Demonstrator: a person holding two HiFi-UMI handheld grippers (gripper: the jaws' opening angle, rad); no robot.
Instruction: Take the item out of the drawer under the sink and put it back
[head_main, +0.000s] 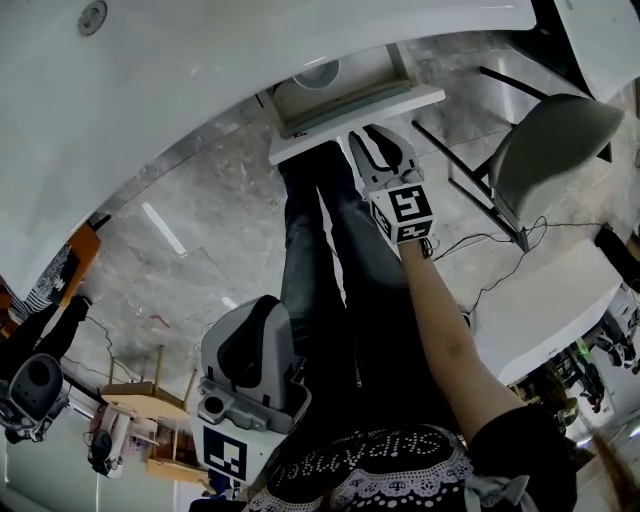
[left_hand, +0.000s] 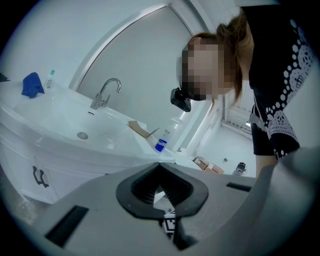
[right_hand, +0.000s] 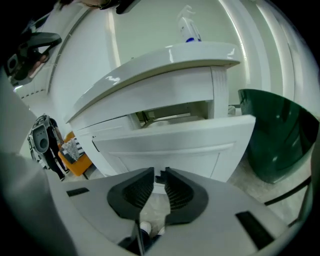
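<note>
Right gripper (right_hand: 160, 169) is up against the front of the drawer (right_hand: 170, 145) under the sink. Its jaws are pulled in close, with only a narrow slot between them. The little dark handle (right_hand: 160, 178) sits right between the tips, and as far as I can see the pads are pinching it. The drawer is slid partway out from the white cabinet (right_hand: 120, 150).

From the head view you can look down into the open drawer, and a pale round item (head_main: 320, 73) is lying inside near the back. I can't tell what it actually is, just that it's whitish and sitting in the drawer, with neither gripper on it.

Left gripper (left_hand: 159, 165) is held low beside the person's leg (head_main: 320, 250), well away from the drawer. Its jaws are pressed together at the tips with nothing in them.

Other stuff: the left gripper view looks across the sink (left_hand: 65, 125). There's a chrome faucet (left_hand: 106, 92) at the back, a blue cloth (left_hand: 32, 85) on the far corner, and a bottle with a blue label (left_hand: 161, 140) near the other end. A greenish chair (head_main: 555, 150) stands to the right of the cabinet, apart from it.
</note>
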